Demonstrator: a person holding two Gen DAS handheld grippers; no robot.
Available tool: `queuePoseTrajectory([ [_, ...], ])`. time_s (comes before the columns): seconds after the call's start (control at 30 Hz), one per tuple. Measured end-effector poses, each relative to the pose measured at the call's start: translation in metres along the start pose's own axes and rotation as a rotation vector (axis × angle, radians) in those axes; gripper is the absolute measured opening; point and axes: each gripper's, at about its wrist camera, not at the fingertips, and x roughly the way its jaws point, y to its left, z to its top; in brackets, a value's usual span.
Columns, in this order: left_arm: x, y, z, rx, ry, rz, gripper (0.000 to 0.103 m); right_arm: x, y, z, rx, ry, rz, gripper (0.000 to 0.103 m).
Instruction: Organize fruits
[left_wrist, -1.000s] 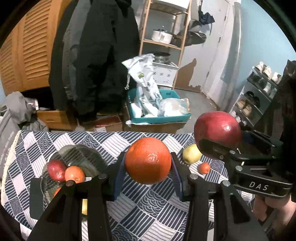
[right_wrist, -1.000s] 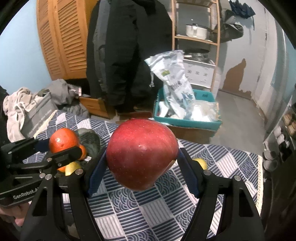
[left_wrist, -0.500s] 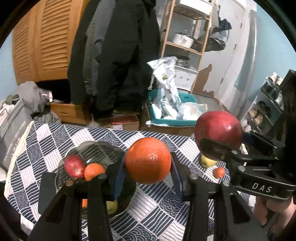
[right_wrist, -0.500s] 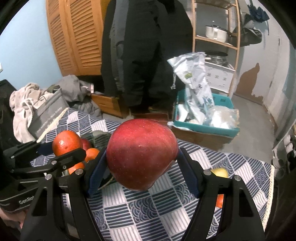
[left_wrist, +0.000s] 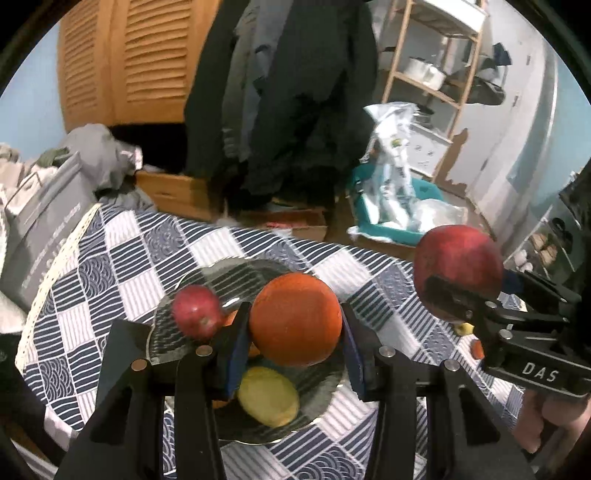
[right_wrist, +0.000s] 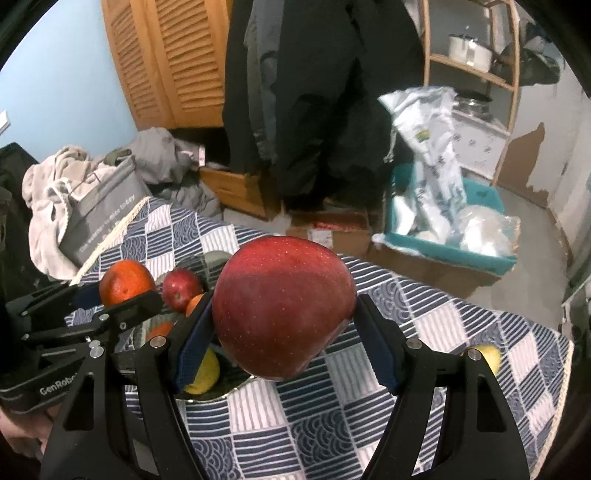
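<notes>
My left gripper (left_wrist: 293, 341) is shut on an orange (left_wrist: 294, 319) and holds it above a glass plate (left_wrist: 325, 398) on the checked tablecloth. The plate holds a small red apple (left_wrist: 195, 312), a yellow fruit (left_wrist: 267, 400) and other oranges partly hidden by the fingers. My right gripper (right_wrist: 282, 341) is shut on a big red apple (right_wrist: 282, 306), held in the air to the right of the plate; this apple also shows in the left wrist view (left_wrist: 458, 269). The held orange shows in the right wrist view (right_wrist: 125, 282).
A yellow fruit (right_wrist: 487, 356) and a small orange fruit (left_wrist: 477, 349) lie on the cloth at the right. The table's far edge faces a teal bin (right_wrist: 454, 254), cardboard boxes, hanging coats and a grey bag (left_wrist: 40, 229) at the left.
Both grippers have moved left with their fruit. The orange now hangs over the plate, and the plate has shifted toward the middle of both views.
</notes>
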Motion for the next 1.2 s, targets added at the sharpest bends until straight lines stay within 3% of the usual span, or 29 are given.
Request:
queuePoseTrajectory([
  [0.2, 0.024, 0.025, -0.008, -0.03, 0.054, 0.05, 0.046, 0.031, 0.012, -0.002, 0.001, 0.052, 0.039, 0.075],
  [0.77, 0.074, 0.064, -0.032, -0.099, 0.191, 0.091, 0.046, 0.107, 0.045, -0.023, -0.059, 0.221, 0.083, 0.075],
  [1.2, 0.089, 0.074, -0.044, -0.121, 0.247, 0.115, 0.047, 0.129, 0.046, -0.039, -0.052, 0.288, 0.099, 0.075],
])
